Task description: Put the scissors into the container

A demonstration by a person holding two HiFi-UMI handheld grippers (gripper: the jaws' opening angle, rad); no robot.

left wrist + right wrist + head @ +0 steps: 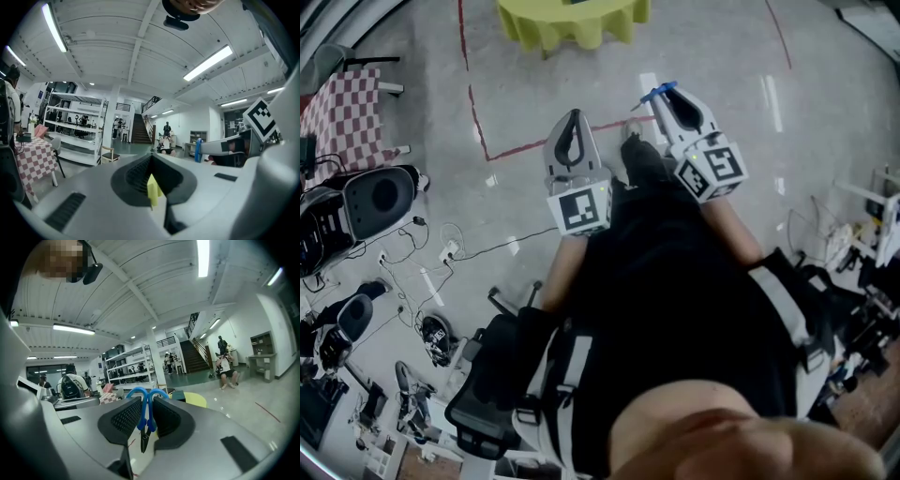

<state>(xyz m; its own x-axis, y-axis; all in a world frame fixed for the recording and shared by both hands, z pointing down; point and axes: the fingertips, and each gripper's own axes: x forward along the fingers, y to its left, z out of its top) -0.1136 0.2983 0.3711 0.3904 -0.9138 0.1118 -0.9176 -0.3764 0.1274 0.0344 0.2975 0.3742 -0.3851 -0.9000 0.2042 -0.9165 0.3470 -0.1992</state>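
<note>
Blue-handled scissors [660,91] [143,420] stick out of my right gripper [656,96] [146,416], which is shut on the handles, loops forward and dark blades back between the pads. My left gripper [572,114] [152,185] is held beside it at the left, jaws together. A yellow sliver shows in its slit, and I cannot tell whether it is a held thing or the table beyond. Ahead stands a round table with a yellow cloth [572,23] [199,400]. A dark box [180,395] sits on it. Both grippers are carried in the air over the floor.
A red-checked table [342,112] [33,159] stands at the left. Red tape lines [473,103] cross the grey floor. Machines and cables [356,202] crowd the left side, more gear the right edge [862,244]. White shelves [75,126] and distant people [225,371] are ahead.
</note>
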